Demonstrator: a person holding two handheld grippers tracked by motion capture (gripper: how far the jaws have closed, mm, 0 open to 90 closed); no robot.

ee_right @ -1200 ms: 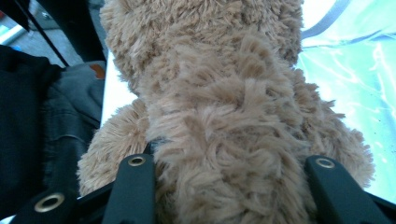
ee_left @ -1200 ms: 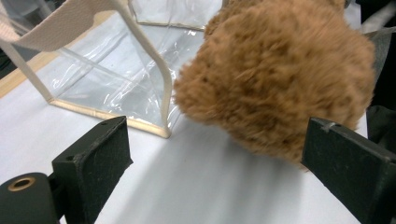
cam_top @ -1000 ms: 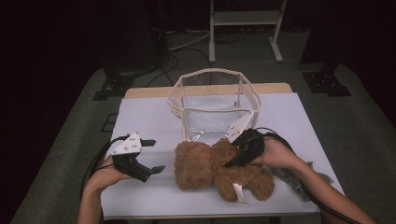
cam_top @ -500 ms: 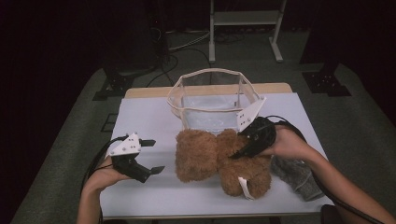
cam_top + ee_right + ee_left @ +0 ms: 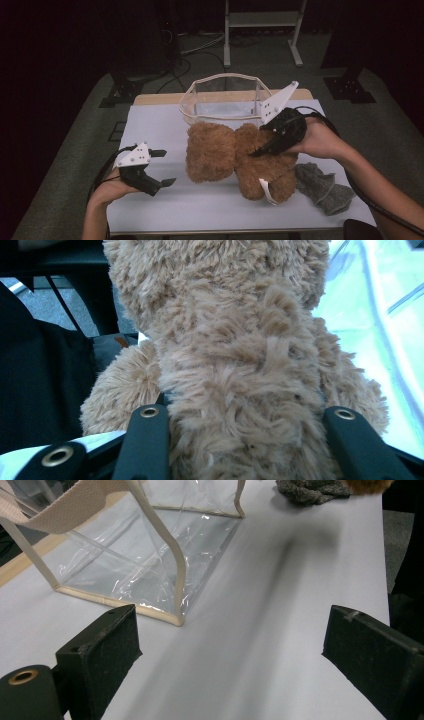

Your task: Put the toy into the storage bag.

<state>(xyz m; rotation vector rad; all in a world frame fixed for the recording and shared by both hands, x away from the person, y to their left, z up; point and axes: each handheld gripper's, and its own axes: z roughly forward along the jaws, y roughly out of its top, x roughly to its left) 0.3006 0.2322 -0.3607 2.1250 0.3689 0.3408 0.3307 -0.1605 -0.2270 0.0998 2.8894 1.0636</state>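
A brown teddy bear hangs just above the white table, in front of a clear bag with beige trim. My right gripper is shut on the bear's body from the right. In the right gripper view its fur bulges between both black jaws of that gripper. My left gripper rests low at the table's left with its jaws wide open and nothing between them. In the left gripper view this gripper faces bare table, with the bag beyond.
A grey knitted cloth lies on the table to the right of the bear, also at the top of the left gripper view. A white frame stands on the floor behind the table.
My right gripper has risen with the teddy bear, lifting it off the table and closer to the bag. The left gripper has stayed where it was.
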